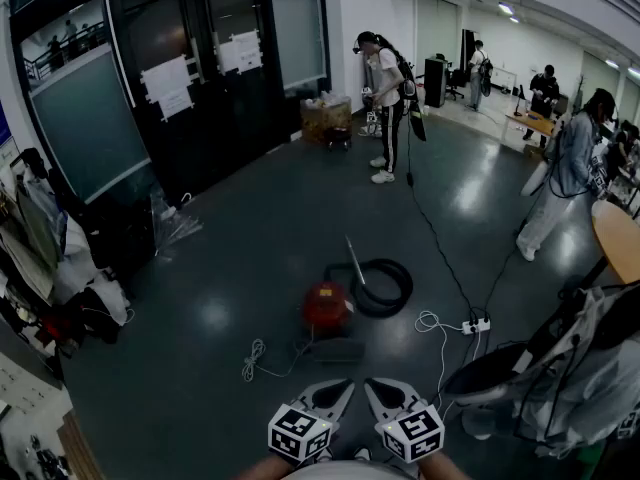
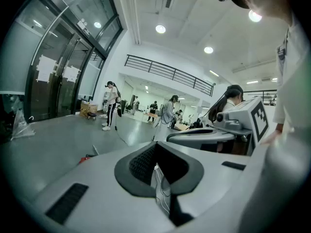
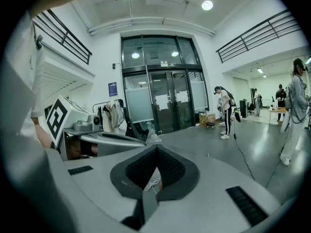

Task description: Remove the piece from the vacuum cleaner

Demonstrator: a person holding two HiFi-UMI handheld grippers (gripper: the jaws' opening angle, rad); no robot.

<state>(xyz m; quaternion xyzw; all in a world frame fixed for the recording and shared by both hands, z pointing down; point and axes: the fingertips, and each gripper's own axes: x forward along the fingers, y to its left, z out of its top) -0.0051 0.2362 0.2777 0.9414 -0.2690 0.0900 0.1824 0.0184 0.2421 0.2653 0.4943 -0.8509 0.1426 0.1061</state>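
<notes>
A red vacuum cleaner (image 1: 327, 306) stands on the dark floor a few steps ahead of me, and a sliver of its red body (image 2: 85, 158) shows past the left jaws. Its black hose (image 1: 388, 286) lies coiled to its right, with a thin metal wand (image 1: 355, 260) sticking up from it. A dark flat piece (image 1: 336, 350) lies just in front of the vacuum. Both grippers are held low and close to my body, far short of the vacuum. My left gripper (image 1: 340, 388) (image 2: 156, 147) is shut and holds nothing. My right gripper (image 1: 378, 388) (image 3: 156, 149) is also shut and holds nothing.
A white cord (image 1: 254, 359) lies left of the vacuum, and a power strip (image 1: 474, 325) with cables lies to its right. Glass doors (image 1: 200, 78) are at the back. Several people stand at the back right. A round table (image 1: 620, 238) and draped clothes (image 1: 570, 368) are at right.
</notes>
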